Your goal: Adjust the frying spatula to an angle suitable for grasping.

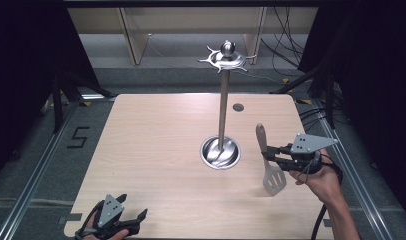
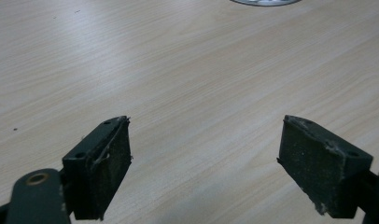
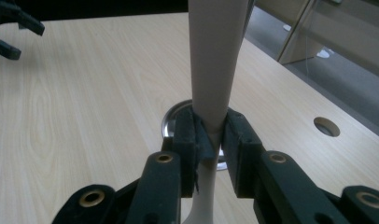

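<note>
Item one, the landmark: a metal utensil stand (image 1: 222,100) on my wooden table (image 1: 156,145), made up of a round shiny base (image 1: 220,152), an upright pole (image 1: 223,107) and a hooked crown with a ball on top (image 1: 226,56); I place everything else against it. Item two, my right gripper (image 1: 269,152), held in a hand (image 1: 323,180) to the right of the stand's base: its jaws are pinched on the narrow neck of a slotted spatula (image 1: 269,167), just where the handle tapers; in the right gripper view the two pads (image 3: 185,135) press the pale shaft (image 3: 215,60) from both sides, with the stand's base (image 3: 171,119) showing just behind them. Item three, the spatula itself: roughly upright, pale handle end up, grey slotted blade (image 1: 274,181) down near the tabletop, right of the stand's base and apart from it; whether the blade tip touches the wood I cannot tell. Item four, my left gripper (image 1: 133,207), well to the near left of the stand at the table's front edge: jaws spread wide and holding nothing, and in the left gripper view bare wood (image 2: 201,84) lies between the two pads (image 2: 108,163), with a sliver of the stand's base (image 2: 264,2) at the top edge. Item five: a small round hole (image 1: 238,107) in the tabletop, just right of the pole and beyond the base.
</note>
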Demonstrator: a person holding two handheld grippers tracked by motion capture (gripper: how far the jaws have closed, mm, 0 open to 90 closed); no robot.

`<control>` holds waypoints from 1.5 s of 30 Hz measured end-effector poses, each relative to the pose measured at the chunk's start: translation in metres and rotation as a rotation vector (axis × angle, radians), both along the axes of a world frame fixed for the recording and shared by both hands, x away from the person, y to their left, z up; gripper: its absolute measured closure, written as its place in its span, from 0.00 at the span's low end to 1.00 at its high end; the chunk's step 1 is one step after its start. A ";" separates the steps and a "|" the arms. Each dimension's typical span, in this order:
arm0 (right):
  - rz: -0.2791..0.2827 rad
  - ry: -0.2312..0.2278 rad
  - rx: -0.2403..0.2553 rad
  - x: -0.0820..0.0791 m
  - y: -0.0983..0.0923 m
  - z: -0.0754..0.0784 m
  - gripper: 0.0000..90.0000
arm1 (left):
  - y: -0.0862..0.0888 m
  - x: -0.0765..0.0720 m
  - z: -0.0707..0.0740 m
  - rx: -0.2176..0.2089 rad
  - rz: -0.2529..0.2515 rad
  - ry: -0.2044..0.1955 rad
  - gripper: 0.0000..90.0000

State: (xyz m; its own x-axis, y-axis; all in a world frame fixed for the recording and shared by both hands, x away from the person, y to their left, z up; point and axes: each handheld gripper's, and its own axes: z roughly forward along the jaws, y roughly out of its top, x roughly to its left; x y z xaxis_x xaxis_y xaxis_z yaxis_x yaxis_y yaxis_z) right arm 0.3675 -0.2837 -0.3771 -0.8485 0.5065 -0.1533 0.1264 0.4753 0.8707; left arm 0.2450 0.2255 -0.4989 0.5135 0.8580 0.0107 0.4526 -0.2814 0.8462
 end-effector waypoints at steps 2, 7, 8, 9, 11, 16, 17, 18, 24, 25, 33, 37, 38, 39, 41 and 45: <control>0.003 -0.003 0.038 -0.001 0.000 0.002 0.85 | 0.000 0.000 0.000 0.002 0.000 -0.001 0.18; 0.010 -0.006 0.078 -0.001 0.001 0.003 0.85 | 0.000 0.000 0.000 0.003 0.000 -0.001 0.18; 0.020 -0.001 0.087 -0.001 0.000 0.006 0.85 | 0.000 0.000 0.000 0.003 0.000 -0.001 0.18; 0.020 -0.001 0.087 -0.001 0.000 0.006 0.85 | 0.000 0.000 0.000 0.003 0.000 -0.001 0.18; 0.013 -0.005 0.109 -0.001 0.002 0.007 0.85 | 0.000 0.000 0.000 0.003 0.000 -0.001 0.18; 0.024 -0.035 0.136 0.002 0.007 0.016 0.85 | 0.002 0.000 0.001 0.012 -0.002 0.000 0.18; 0.021 -0.020 0.135 0.002 0.008 0.018 0.85 | 0.002 0.000 0.001 0.012 -0.002 0.000 0.18; 0.025 -0.047 0.138 0.004 0.010 0.019 0.85 | 0.003 0.000 0.002 0.028 -0.010 -0.005 0.18; 0.020 -0.036 0.151 0.004 0.014 0.027 0.85 | 0.002 -0.001 0.001 0.004 0.013 0.002 0.18; 0.028 -0.040 0.158 0.006 0.016 0.029 0.85 | 0.003 -0.001 0.001 0.014 0.007 -0.004 0.18; 0.019 -0.057 0.167 0.012 0.023 0.037 0.85 | 0.004 -0.001 0.002 0.023 0.004 -0.003 0.18; 0.036 -0.059 0.152 0.015 0.026 0.044 0.85 | 0.005 -0.001 0.002 0.030 0.000 -0.005 0.18; 0.020 -0.071 0.156 0.015 0.028 0.046 0.85 | 0.005 -0.002 0.002 0.034 0.002 -0.004 0.18; 0.025 -0.081 0.153 0.017 0.029 0.048 0.85 | 0.004 -0.002 0.002 0.029 0.002 -0.001 0.18; 0.018 -0.075 0.157 0.017 0.030 0.050 0.85 | 0.005 -0.002 0.002 0.032 0.002 -0.003 0.18; 0.022 -0.067 0.153 0.021 0.030 0.055 0.85 | 0.005 -0.002 0.002 0.032 0.002 -0.003 0.18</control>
State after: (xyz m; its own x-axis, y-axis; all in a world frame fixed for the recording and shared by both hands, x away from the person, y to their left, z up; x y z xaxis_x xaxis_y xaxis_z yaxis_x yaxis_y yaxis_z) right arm 0.3880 -0.2532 -0.3221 -0.8502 0.5094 -0.1324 0.0563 0.3382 0.9394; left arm 0.2434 0.2303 -0.4972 0.5119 0.8581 0.0402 0.4502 -0.3078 0.8382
